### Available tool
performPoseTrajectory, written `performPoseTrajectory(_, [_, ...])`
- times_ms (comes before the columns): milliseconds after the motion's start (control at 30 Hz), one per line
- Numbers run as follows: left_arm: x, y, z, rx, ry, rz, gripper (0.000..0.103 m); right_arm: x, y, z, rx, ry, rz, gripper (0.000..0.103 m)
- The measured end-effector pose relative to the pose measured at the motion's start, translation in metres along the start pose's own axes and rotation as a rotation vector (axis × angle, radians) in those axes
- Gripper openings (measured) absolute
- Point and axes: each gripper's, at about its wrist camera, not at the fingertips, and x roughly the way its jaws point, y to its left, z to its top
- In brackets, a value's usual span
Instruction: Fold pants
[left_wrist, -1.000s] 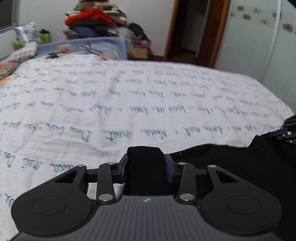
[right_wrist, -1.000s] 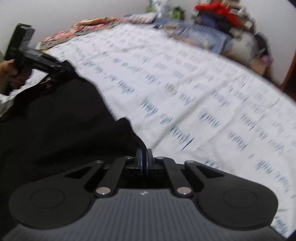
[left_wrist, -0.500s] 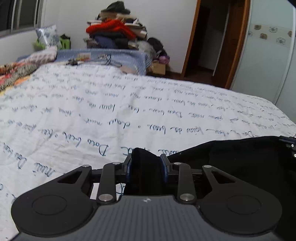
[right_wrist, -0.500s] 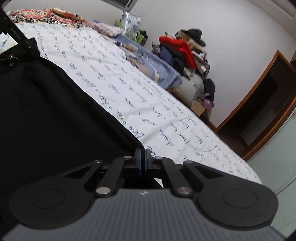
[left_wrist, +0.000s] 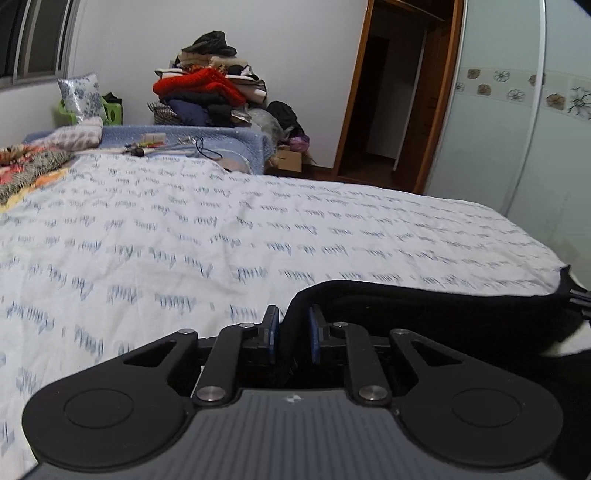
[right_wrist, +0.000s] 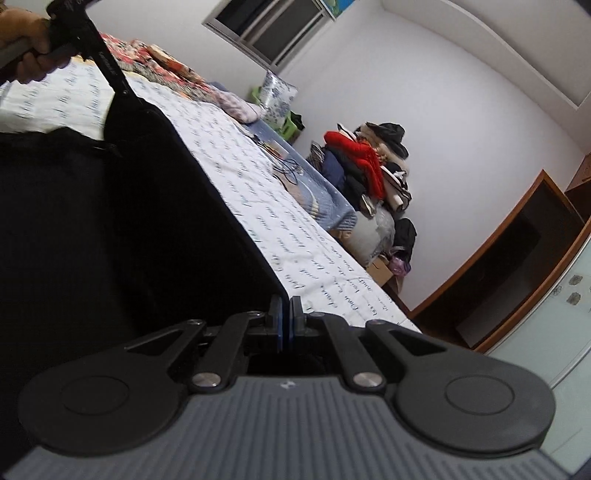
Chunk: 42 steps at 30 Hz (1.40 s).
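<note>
Both grippers are pinching the black pants (right_wrist: 122, 236) and holding them stretched over the near side of the bed (left_wrist: 221, 236): left gripper (left_wrist: 293, 334) just squeezing in on one corner, right gripper (right_wrist: 286, 325) clamping the other.

We see the bed (left_wrist: 258, 236) under a script-printed sheet (left_wrist: 155, 258); a patterned blanket (left_wrist: 26, 170) lies at its far-left corner.
</note>
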Motion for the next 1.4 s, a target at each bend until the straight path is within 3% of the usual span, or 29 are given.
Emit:
performPoseTrajectory(333, [-0.061, -0.011, -0.068, -0.080, 0.052, -0.051, 0.015, -0.087, 0.042, -0.011, 0.013, 0.000, 0.073, 0.000])
performPoseTrajectory(500, [-0.072, -0.012, -0.075, -0.174, 0.096, -0.051, 0.017, -0.094, 0.057, -0.018, 0.022, 0.040, 0.094, 0.000])
performPoseTrajectory(600, [-0.072, -0.009, -0.072, -0.212, 0.101, -0.036, 0.020, -0.091, 0.067, -0.011, 0.013, 0.022, 0.104, 0.005])
performPoseTrajectory(667, [-0.068, -0.006, -0.071, -0.244, 0.114, -0.019, 0.025, -0.084, 0.083, -0.002, -0.041, 0.006, 0.101, 0.022])
performPoseTrajectory(733, [-0.066, -0.001, -0.072, -0.293, 0.135, 0.003, 0.036, -0.075, 0.098, 0.008, -0.071, -0.017, 0.107, 0.034])
performPoseTrajectory(767, [-0.066, 0.003, -0.073, -0.322, 0.137, 0.008, 0.041, -0.065, 0.105, 0.018, -0.093, -0.038, 0.111, 0.034])
performPoseTrajectory(833, [-0.071, 0.011, -0.076, -0.386, 0.126, 0.031, 0.073, -0.051, 0.126, 0.037, -0.151, -0.074, 0.125, 0.035])
performPoseTrajectory(900, [-0.081, 0.018, -0.078, -0.437, 0.095, 0.058, 0.076, -0.041, 0.147, 0.055, -0.190, -0.111, 0.148, 0.037])
performPoseTrajectory(1000, [-0.090, 0.021, -0.079, -0.461, 0.110, 0.038, 0.076, -0.014, 0.176, 0.077, -0.232, -0.133, 0.188, 0.039])
performPoseTrajectory(1133, [-0.094, 0.016, -0.084, -0.540, 0.156, -0.037, 0.076, 0.020, 0.213, 0.087, -0.337, -0.117, 0.148, 0.036])
performPoseTrajectory(1200, [-0.093, 0.010, -0.086, -0.591, 0.154, -0.081, 0.076, 0.030, 0.222, 0.089, -0.345, -0.111, 0.126, 0.023])
performPoseTrajectory(1233, [-0.092, 0.008, -0.087, -0.618, 0.148, -0.101, 0.076, 0.034, 0.222, 0.091, -0.330, -0.100, 0.128, 0.007])
performPoseTrajectory(1400, [-0.072, 0.001, -0.094, -0.824, 0.126, -0.173, 0.077, 0.030, 0.215, 0.093, -0.251, -0.123, 0.111, 0.005])
